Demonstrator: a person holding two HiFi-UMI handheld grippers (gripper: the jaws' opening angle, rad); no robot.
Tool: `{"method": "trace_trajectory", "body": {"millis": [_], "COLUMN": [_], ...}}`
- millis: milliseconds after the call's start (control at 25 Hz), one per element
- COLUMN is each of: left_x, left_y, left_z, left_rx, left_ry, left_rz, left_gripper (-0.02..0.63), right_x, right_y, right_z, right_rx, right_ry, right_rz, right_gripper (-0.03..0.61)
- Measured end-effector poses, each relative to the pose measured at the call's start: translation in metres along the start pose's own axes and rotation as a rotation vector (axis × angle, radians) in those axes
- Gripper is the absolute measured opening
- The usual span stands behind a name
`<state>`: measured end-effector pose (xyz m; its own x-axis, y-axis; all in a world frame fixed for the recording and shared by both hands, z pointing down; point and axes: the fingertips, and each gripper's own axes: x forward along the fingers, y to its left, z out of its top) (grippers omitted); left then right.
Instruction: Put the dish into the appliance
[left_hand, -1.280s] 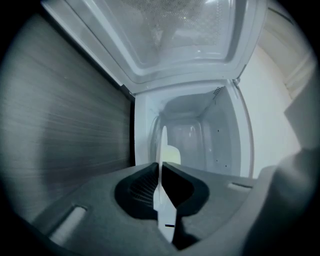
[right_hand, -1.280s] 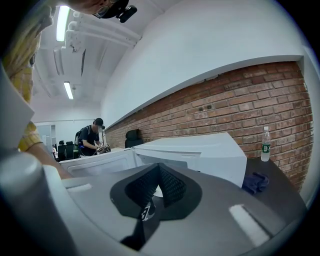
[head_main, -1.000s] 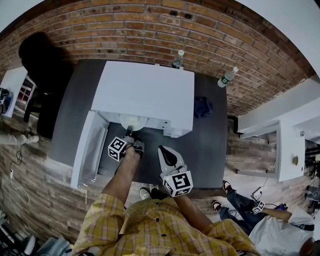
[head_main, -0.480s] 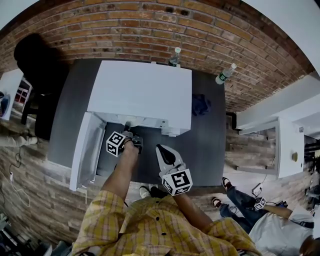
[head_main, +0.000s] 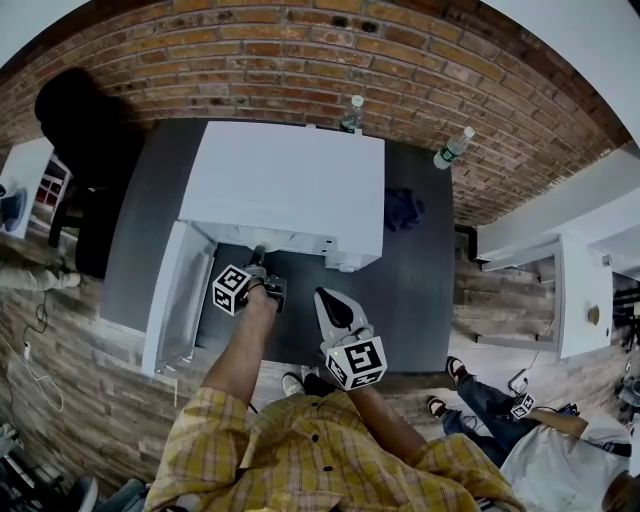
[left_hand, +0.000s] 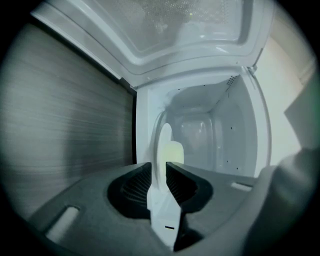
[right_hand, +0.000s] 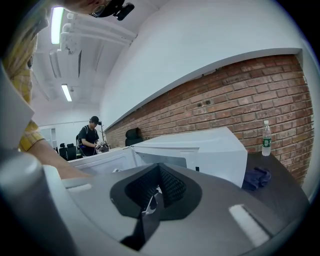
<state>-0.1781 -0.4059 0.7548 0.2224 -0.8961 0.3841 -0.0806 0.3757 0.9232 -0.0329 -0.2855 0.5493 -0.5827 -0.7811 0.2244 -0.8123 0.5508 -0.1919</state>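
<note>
Jaws of your left gripper (left_hand: 159, 174) are pinching the dish (left_hand: 163, 146) at the microwave (head_main: 290, 180) mouth; your right gripper (right_hand: 157, 181) is hovering before the microwave, jaws pressed together.

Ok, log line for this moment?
left gripper: shut on dish | dish: at open microwave's mouth | right gripper: shut, empty

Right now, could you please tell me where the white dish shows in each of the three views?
Head view: not in it; the left gripper reaches under the microwave's top, which hides it.
Left gripper view: the dish stands edge-on at centre, clamped by that gripper, with the open cavity behind it.
Right gripper view: not in it.
Shared landmark: the white microwave, with its open door.
</note>
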Motion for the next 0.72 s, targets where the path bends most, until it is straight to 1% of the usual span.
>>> {"method": "trace_trajectory", "body": {"millis": [120, 280, 320, 360, 400, 720], "left_x": [-0.017, -0.048, -0.058, -0.068, -0.077, -0.133], "left_y": [0.000, -0.005, -0.009, -0.014, -0.019, -0.062], "left_z": [-0.007, -0.024, -0.028, -0.031, -0.035, -0.052], "left_rx": [0.001, 0.029, 0.045, 0.063, 0.078, 0.116], "left_ry": [0.029, 0.125, 0.142, 0.156, 0.167, 0.202], "left_rz": [-0.015, -0.077, -0.094, -0.110, -0.127, -0.244], "left_gripper": [0.087, 0.086, 0.075, 0.049, 0.034, 0.002], "right_x": [-0.004, -0.012, -0.014, -0.016, -0.018, -0.038], "right_y": [0.001, 0.003, 0.004, 0.005, 0.006, 0.022], "right_z": [0.001, 0.003, 0.003, 0.004, 0.003, 0.004], "right_rx": [-0.001, 0.000, 0.000, 0.002, 0.004, 0.006], "right_ry": [-0.007, -0.016, -0.018, -0.020, -0.022, -0.036], "right_rz": [0.000, -0.003, -0.004, -0.004, -0.004, 0.004], "right_gripper": [0.002, 0.002, 0.002, 0.002, 0.002, 0.002]}}
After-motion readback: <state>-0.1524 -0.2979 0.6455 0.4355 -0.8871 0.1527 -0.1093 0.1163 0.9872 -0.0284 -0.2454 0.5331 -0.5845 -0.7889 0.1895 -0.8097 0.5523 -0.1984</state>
